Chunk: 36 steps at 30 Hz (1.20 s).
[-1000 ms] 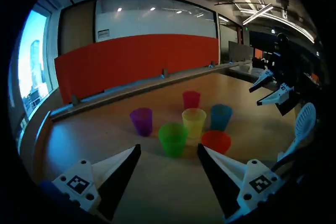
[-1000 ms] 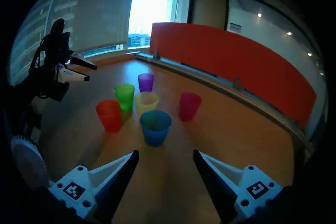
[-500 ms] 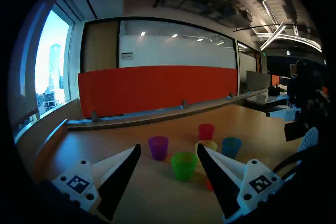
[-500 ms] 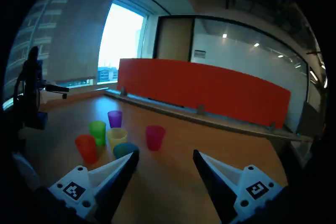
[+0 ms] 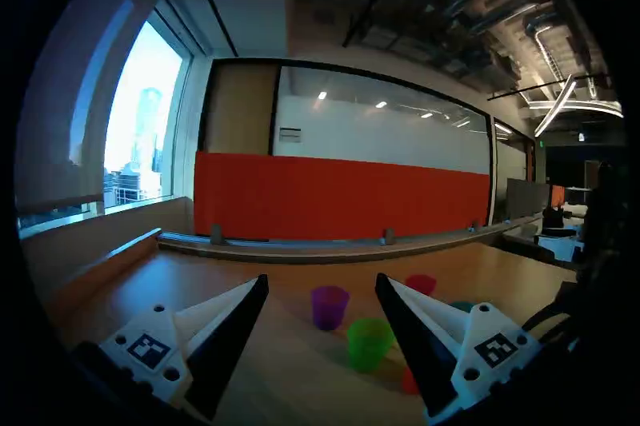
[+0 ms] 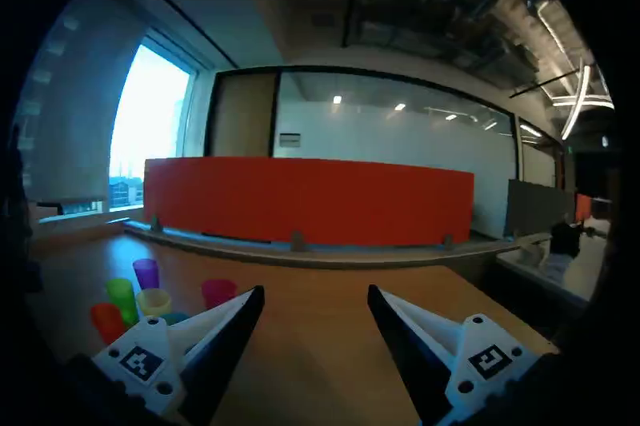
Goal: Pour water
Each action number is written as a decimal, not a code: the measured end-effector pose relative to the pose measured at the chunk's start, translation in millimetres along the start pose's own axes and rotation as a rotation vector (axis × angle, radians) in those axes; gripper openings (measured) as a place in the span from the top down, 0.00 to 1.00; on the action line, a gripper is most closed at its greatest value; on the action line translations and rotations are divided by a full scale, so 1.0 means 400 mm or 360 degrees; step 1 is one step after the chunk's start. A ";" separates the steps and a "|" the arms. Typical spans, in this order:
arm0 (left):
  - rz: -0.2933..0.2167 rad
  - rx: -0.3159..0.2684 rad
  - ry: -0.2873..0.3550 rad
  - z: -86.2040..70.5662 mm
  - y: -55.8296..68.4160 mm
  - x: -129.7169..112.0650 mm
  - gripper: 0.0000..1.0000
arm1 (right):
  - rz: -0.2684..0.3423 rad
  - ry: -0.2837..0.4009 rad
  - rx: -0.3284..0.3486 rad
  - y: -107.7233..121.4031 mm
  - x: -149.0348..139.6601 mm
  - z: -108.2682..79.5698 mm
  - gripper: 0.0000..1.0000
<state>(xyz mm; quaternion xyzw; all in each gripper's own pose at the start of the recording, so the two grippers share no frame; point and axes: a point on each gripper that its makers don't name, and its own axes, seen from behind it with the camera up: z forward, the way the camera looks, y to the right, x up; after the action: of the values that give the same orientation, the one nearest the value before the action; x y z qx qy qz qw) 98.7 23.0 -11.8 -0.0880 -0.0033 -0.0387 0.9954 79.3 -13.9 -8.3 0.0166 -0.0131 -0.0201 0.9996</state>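
Left gripper view looks low across a wooden table [image 5: 280, 378]. The left gripper [image 5: 318, 282] has its jaws spread wide with nothing between them. The plastic cups stand in a cluster just beyond the fingertips, from 6 toward 4 o'clock of the view. The purple cup [image 5: 330, 306] stands upright in the gap between the fingers. The green cup [image 5: 369, 342] is nearer, at its 5 o'clock, beside the finger at 5 o'clock. The pink cup [image 5: 421, 284] peeks over that finger, at 3 o'clock of the purple one. Slivers of a blue cup [image 5: 462, 306] and a red cup [image 5: 408, 382] show past the finger's edges. An orange partition [image 5: 344, 198] runs along the table's far edge, with a window [image 5: 132, 146] at 9 o'clock.

In the right gripper view, the right gripper [image 6: 314, 292] is likewise wide open and empty. The same cluster sits at 8 o'clock of this view, off the gripper's line: the purple one farthest, then the green, a yellow cup [image 6: 154, 300], the pink and the red, all upright. The blue one is mostly hidden behind the finger at 7 o'clock. Whether any cup holds water cannot be told.
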 end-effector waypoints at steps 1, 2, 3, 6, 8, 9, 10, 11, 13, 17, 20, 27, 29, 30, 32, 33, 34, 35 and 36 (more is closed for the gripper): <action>-0.0016 0.0007 0.0007 0.000 -0.003 0.001 0.00 | 0.0013 0.0008 -0.0017 0.005 0.001 0.000 0.00; -0.0031 0.0013 0.0014 -0.001 -0.005 0.002 0.00 | 0.0026 0.0017 -0.0033 0.011 0.002 0.000 0.00; -0.0049 0.0021 0.0023 -0.001 -0.008 0.004 0.00 | 0.0041 0.0026 -0.0052 0.017 0.004 0.000 0.00; -0.0071 0.0021 0.0035 -0.002 -0.011 0.010 0.00 | 0.0066 0.0047 -0.0083 0.029 0.006 -0.001 0.00; -0.0062 0.0034 0.0043 -0.003 -0.015 0.011 0.00 | 0.0073 0.0053 -0.0094 0.033 0.005 0.001 0.00; -0.0057 0.0042 0.0047 -0.003 -0.017 0.012 0.00 | 0.0077 0.0056 -0.0100 0.036 0.004 0.001 0.00; -0.0046 0.0052 0.0050 -0.003 -0.019 0.012 0.00 | 0.0074 0.0055 -0.0103 0.037 0.003 0.002 0.00; -0.0034 0.0062 0.0053 -0.003 -0.021 0.012 0.00 | 0.0070 0.0055 -0.0106 0.038 0.001 0.003 0.00; -0.0013 0.0081 0.0057 -0.002 -0.024 0.008 0.00 | 0.0064 0.0052 -0.0113 0.041 -0.003 0.005 0.00; 0.0010 0.0104 0.0056 0.002 -0.025 -0.015 0.00 | 0.0055 0.0047 -0.0116 0.037 -0.010 0.008 0.00; 0.0026 0.0123 0.0047 0.006 -0.029 -0.040 0.00 | 0.0040 0.0038 -0.0117 0.032 -0.023 0.011 0.00; 0.0116 0.0216 0.0053 0.005 -0.053 -0.073 0.00 | 0.0005 0.0011 -0.0154 0.043 -0.042 0.019 0.00; 0.0134 0.0239 0.0071 0.003 -0.059 -0.077 0.00 | 0.0005 0.0001 -0.0162 0.047 -0.044 0.021 0.00; 0.0144 0.0252 0.0082 0.001 -0.062 -0.079 0.00 | 0.0005 -0.0005 -0.0166 0.050 -0.045 0.022 0.00; 0.0159 0.0272 0.0089 -0.001 -0.068 -0.085 0.00 | 0.0011 -0.0010 -0.0177 0.055 -0.046 0.022 0.00; 0.0168 0.0283 0.0093 -0.003 -0.072 -0.089 0.00 | 0.0014 -0.0013 -0.0183 0.058 -0.047 0.021 0.00; 0.0172 0.0289 0.0095 -0.004 -0.073 -0.092 0.00 | 0.0016 -0.0018 -0.0189 0.060 -0.048 0.020 0.00; 0.0176 0.0295 0.0097 -0.005 -0.075 -0.096 0.00 | 0.0018 -0.0022 -0.0194 0.063 -0.049 0.019 0.00; 0.0180 0.0302 0.0100 -0.006 -0.077 -0.100 0.00 | 0.0020 -0.0027 -0.0199 0.066 -0.051 0.017 0.00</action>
<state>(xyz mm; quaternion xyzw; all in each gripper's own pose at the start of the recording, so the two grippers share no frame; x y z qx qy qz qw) 56.5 -4.7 -9.5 0.0077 0.0292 0.0153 0.9994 59.9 13.1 -1.1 -0.0463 -0.0204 -0.0148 0.9986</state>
